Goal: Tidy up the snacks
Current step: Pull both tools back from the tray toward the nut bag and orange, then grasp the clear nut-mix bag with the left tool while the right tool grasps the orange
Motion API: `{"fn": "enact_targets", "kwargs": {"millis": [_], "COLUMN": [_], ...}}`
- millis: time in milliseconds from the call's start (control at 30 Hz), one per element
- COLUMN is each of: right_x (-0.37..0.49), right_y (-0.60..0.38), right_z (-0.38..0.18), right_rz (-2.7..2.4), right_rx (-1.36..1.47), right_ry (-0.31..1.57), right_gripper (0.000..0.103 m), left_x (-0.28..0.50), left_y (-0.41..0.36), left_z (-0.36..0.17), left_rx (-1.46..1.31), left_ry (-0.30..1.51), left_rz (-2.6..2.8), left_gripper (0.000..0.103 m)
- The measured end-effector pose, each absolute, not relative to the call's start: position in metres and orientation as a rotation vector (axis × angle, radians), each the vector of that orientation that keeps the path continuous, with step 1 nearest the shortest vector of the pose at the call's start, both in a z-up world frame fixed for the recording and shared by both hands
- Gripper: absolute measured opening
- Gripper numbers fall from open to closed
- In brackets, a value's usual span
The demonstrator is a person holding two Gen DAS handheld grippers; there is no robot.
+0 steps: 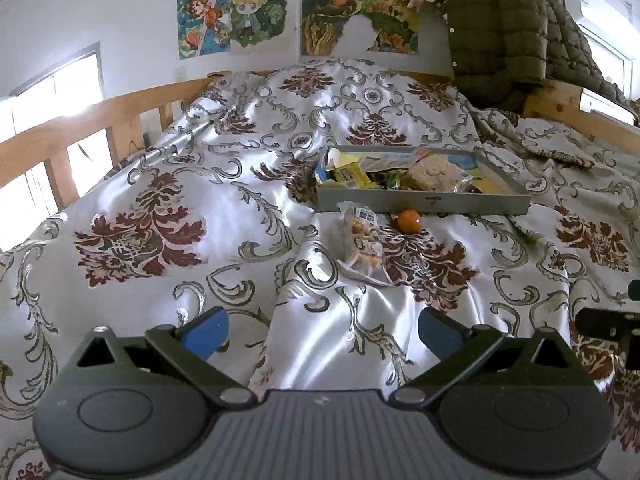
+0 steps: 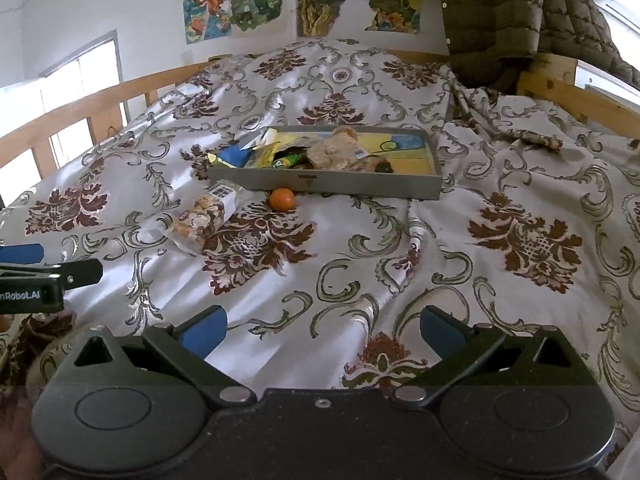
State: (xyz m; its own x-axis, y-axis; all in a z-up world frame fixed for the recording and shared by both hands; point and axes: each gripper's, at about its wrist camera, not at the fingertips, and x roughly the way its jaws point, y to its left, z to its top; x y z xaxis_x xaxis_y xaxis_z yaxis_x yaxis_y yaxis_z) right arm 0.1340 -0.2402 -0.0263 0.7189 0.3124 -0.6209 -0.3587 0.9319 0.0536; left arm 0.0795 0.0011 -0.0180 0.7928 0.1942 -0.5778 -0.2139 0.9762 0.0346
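Note:
A shallow grey tray (image 1: 424, 203) (image 2: 320, 185) lies on the bed, holding several snack packets, yellow and green wrappers and a bag of pale puffs (image 1: 434, 172) (image 2: 334, 152). Just in front of its near wall sits a small orange ball-shaped snack (image 1: 409, 221) (image 2: 282, 199). To its left lies a clear bag of biscuits (image 1: 365, 244) (image 2: 202, 216) on the bedspread. My left gripper (image 1: 322, 330) is open and empty, well short of the biscuit bag. My right gripper (image 2: 322, 328) is open and empty too, farther right and back from the tray.
The bed has a shiny white bedspread (image 1: 200, 200) with dark red and grey scrollwork, creased in folds. Wooden rails (image 1: 80, 128) (image 2: 580, 96) run along both sides. A green quilted jacket (image 1: 504, 32) hangs at the far right corner. Posters (image 1: 240, 16) cover the wall.

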Motion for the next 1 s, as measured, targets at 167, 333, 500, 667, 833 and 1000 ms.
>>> {"fn": "enact_targets", "kwargs": {"millis": [167, 333, 500, 667, 833, 1000], "right_x": [0.145, 0.159, 0.179, 0.202, 0.236, 0.283], "right_y": [-0.237, -0.233, -0.227, -0.222, -0.217, -0.207], "right_z": [-0.027, -0.027, -0.029, -0.033, -0.037, -0.046], "right_rz": [0.387, 0.401, 0.415, 0.428, 0.440, 0.482], "right_rx": [-0.077, -0.094, -0.110, -0.118, -0.112, -0.107], "right_ry": [0.681, 0.678, 0.678, 0.680, 0.673, 0.659], "right_gripper": [0.102, 0.102, 0.102, 0.102, 0.102, 0.102], "left_x": [0.097, 0.119, 0.144, 0.169, 0.197, 0.226], "left_y": [0.003, 0.002, 0.001, -0.001, 0.001, 0.007], "left_z": [-0.014, -0.011, -0.011, -0.017, -0.027, -0.038], "left_rx": [-0.034, 0.021, 0.068, 0.105, 0.137, 0.148], "left_ry": [0.619, 0.620, 0.621, 0.634, 0.650, 0.679], "left_rz": [0.210, 0.175, 0.136, 0.108, 0.045, 0.005], "left_gripper": [0.103, 0.103, 0.103, 0.103, 0.103, 0.103]}}
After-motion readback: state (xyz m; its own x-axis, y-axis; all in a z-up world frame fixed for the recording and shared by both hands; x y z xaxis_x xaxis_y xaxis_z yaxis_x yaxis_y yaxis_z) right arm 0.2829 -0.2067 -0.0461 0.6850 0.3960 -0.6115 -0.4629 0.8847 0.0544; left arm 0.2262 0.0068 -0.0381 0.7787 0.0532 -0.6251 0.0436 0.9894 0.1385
